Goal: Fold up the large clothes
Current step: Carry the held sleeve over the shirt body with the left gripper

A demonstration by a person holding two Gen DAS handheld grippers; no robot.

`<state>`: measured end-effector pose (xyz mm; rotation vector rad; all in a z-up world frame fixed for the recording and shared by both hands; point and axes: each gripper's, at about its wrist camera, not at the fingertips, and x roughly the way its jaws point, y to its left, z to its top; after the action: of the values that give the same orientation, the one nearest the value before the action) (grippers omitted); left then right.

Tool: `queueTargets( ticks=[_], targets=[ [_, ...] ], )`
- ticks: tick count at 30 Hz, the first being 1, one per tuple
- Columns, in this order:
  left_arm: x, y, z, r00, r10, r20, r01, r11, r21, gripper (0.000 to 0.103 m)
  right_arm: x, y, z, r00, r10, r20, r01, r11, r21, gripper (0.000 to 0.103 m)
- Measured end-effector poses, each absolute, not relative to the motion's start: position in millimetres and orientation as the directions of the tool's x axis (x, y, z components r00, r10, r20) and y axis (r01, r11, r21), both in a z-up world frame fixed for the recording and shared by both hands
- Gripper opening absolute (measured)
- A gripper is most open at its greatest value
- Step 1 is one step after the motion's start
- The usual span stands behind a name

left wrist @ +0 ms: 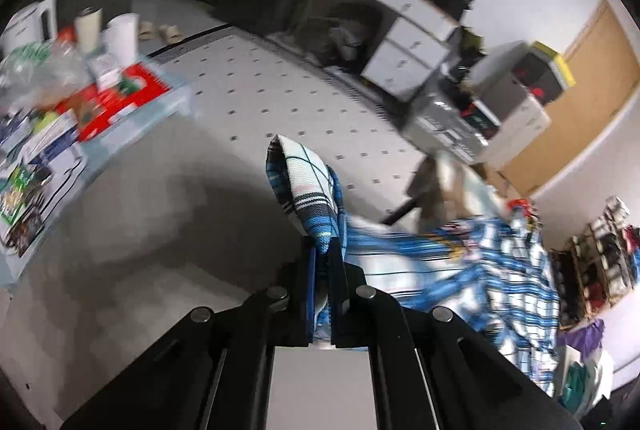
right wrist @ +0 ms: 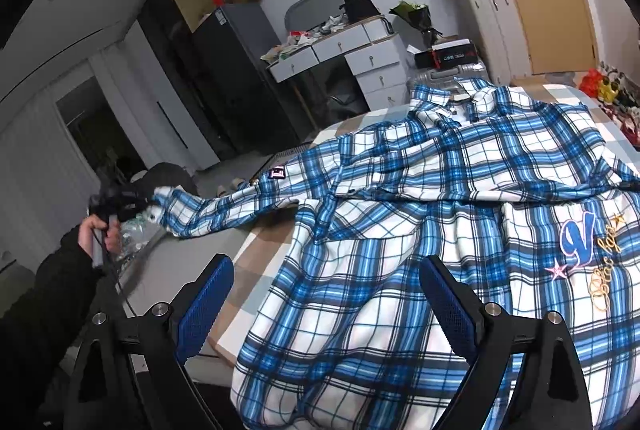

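bed (right wrist: 256, 262) with a checked cover carries a blue and white plaid shirt (right wrist: 440, 230), spread across most of it, collar toward the far edge, one sleeve (right wrist: 224, 208) stretched out past the left edge. left gripper (left wrist: 323, 250) clamped on the sleeve cuff (left wrist: 304, 182), held clear of the bed over the floor. right gripper (right wrist: 326, 294) spread wide above the shirt's near part, gripping nothing. white drawer unit (right wrist: 360, 58) beyond the far edge, clutter piled on top, drawers closed.
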<state>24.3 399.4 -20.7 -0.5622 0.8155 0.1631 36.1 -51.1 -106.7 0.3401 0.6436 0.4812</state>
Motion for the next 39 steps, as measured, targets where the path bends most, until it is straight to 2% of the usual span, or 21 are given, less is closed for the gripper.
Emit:
queueTargets(
  ticks=[9,14,18,23,25,27,31,33,34,35,36,37,38,39],
  targets=[
    [93.3,280.2,71.1,0.770,-0.332,-0.545,-0.066,0.808,-0.585,0.000,37.8,-54.6,-106.7,0.690,0.537,-0.486,-0.308,0.825,0.474,0.095],
    [136.7,180.4,117.6,0.739,-0.461,-0.491,0.114,0.805,-0.582,0.000,33.7,-75.1,-101.5,0.736,0.491,-0.467,-0.248,0.837,0.488,0.095],
    [162.1,88.5,134.5,0.672,-0.549,-0.497,0.236,0.795,-0.559,0.000,36.7,-111.8,-100.7,0.774,0.402,-0.489,-0.107,0.844,0.525,0.095],
    [206.1,-35.6,101.3,0.509,-0.656,-0.557,0.358,0.750,-0.556,0.000,39.5,-167.8,-106.2,0.806,0.271,-0.526,0.074,0.836,0.544,0.095],
    [212.0,-85.9,79.8,0.466,-0.631,-0.620,0.407,0.775,-0.483,0.000,43.8,-189.9,-114.0,0.791,0.248,-0.560,0.130,0.825,0.550,0.094],
    [214.0,-134.1,39.8,0.364,-0.646,-0.671,0.466,0.750,-0.470,0.000,45.2,-212.7,-124.4,0.772,0.201,-0.603,0.208,0.817,0.538,0.094],
    [209.0,-173.7,-33.0,0.179,-0.654,-0.735,0.474,0.712,-0.518,0.000,43.0,-254.5,-148.7,0.745,0.187,-0.641,0.318,0.745,0.587,0.094],
    [199.8,-171.8,-50.9,0.157,-0.634,-0.757,0.510,0.709,-0.488,0.005,42.8,-264.3,-158.6,0.733,0.229,-0.640,0.335,0.697,0.634,0.094],
    [199.0,-171.8,-53.0,0.141,-0.638,-0.757,0.513,0.701,-0.495,0.011,43.5,-264.8,-161.4,0.729,0.249,-0.637,0.329,0.689,0.646,0.094],
    [196.6,-158.4,-59.1,0.125,-0.637,-0.761,0.507,0.700,-0.502,0.029,45.3,-262.8,-162.9,0.721,0.261,-0.642,0.323,0.693,0.644,0.094],
    [197.8,-148.9,-61.3,0.118,-0.639,-0.760,0.502,0.699,-0.510,0.041,46.6,-260.5,-162.2,0.717,0.259,-0.647,0.322,0.701,0.637,0.094],
    [197.7,-133.0,-62.7,0.113,-0.653,-0.749,0.501,0.688,-0.525,0.066,47.0,-255.8,-159.8,0.719,0.260,-0.645,0.313,0.706,0.635,0.094],
    [196.0,-109.7,-62.1,0.113,-0.658,-0.744,0.514,0.680,-0.523,0.075,48.6,-253.2,-157.7,0.723,0.266,-0.638,0.301,0.710,0.637,0.094],
    [201.1,-95.3,-61.1,0.125,-0.662,-0.739,0.533,0.673,-0.513,0.075,48.9,-250.3,-155.6,0.726,0.265,-0.635,0.293,0.715,0.634,0.094]
  ],
)
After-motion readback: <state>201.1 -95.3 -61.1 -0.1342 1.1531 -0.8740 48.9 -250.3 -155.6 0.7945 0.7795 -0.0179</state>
